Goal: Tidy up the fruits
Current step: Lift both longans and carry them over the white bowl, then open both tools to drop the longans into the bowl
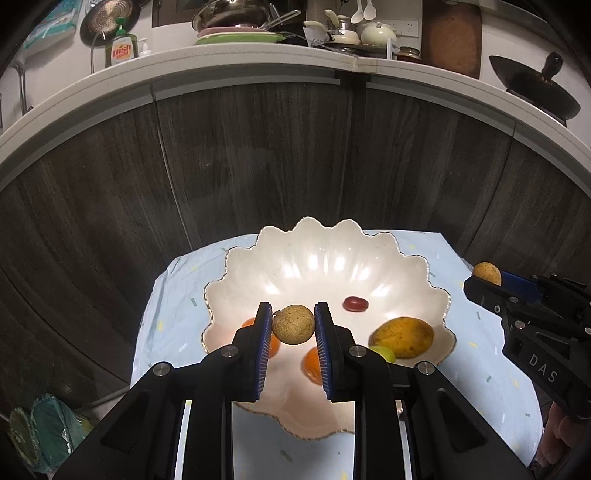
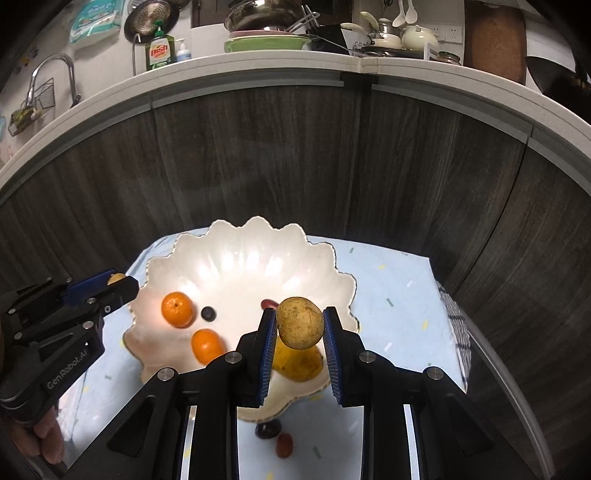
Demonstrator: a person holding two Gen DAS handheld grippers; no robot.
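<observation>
A: While both grippers hang over the pale blue cloth [image 2: 399, 295], what lies around them?

B: Dark wood cabinet doors [image 1: 295, 155] rise behind, under a white counter [image 1: 229, 66] with a dish soap bottle [image 1: 122, 48], stacked plates [image 1: 240, 37] and cream pots [image 1: 376, 32]. On the cloth near the bowl's near edge lie a dark grape [image 2: 267, 430] and a red one [image 2: 285, 445], between the right gripper's arms in its own view.

A: And the fruit in hand?

B: The left gripper [image 1: 293, 325] pinches a small round brown longan [image 1: 293, 325] with speckled, rough skin, above the bowl's near left part. The right gripper [image 2: 300, 323] clamps a second longan [image 2: 300, 323], tan and mottled, above the bowl's near right side. Both pairs of blue pads press on the fruit.

A: The bowl?

B: A white scalloped bowl [image 1: 314, 251] holds two oranges [image 2: 178, 309] [image 2: 207, 345], a yellow mango [image 1: 402, 338], a red grape [image 1: 355, 303], a dark berry [image 2: 208, 313] and a green grape [image 1: 384, 352] beside the mango.
</observation>
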